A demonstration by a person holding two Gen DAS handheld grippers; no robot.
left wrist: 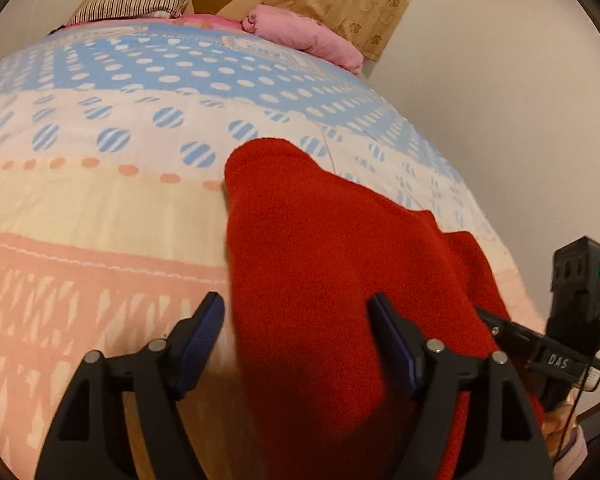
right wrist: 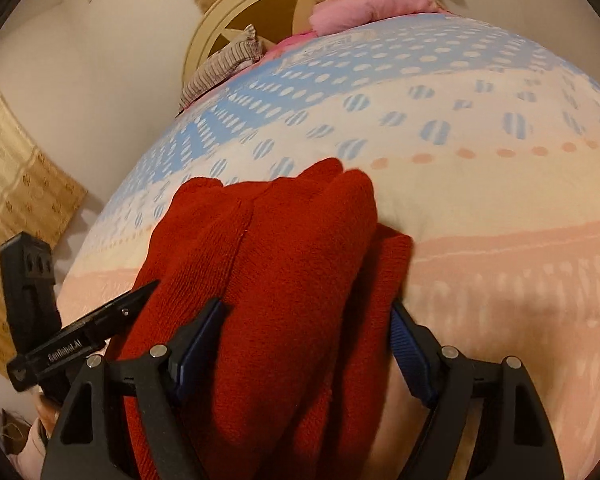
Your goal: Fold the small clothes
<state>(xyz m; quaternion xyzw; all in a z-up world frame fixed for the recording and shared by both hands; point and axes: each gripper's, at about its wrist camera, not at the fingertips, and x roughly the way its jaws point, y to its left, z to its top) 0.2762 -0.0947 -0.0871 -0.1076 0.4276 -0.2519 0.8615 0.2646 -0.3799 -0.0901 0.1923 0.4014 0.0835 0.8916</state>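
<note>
Both grippers, left [left wrist: 296, 328] and right [right wrist: 308, 328], stand wide open over a folded red sweater [right wrist: 268, 248] on a patterned bedspread [left wrist: 100, 208], gripping nothing.

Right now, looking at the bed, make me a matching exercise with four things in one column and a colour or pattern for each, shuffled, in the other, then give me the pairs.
Things:
1. knitted garment
2. rolled blanket at the headboard
3. pillow
4. quilt band nearest the headboard

Colours or patterns:
A. pink
B. blue with white dots
C. red
D. dark and light stripes

Pairs: 1-C, 2-A, 3-D, 4-B
</note>
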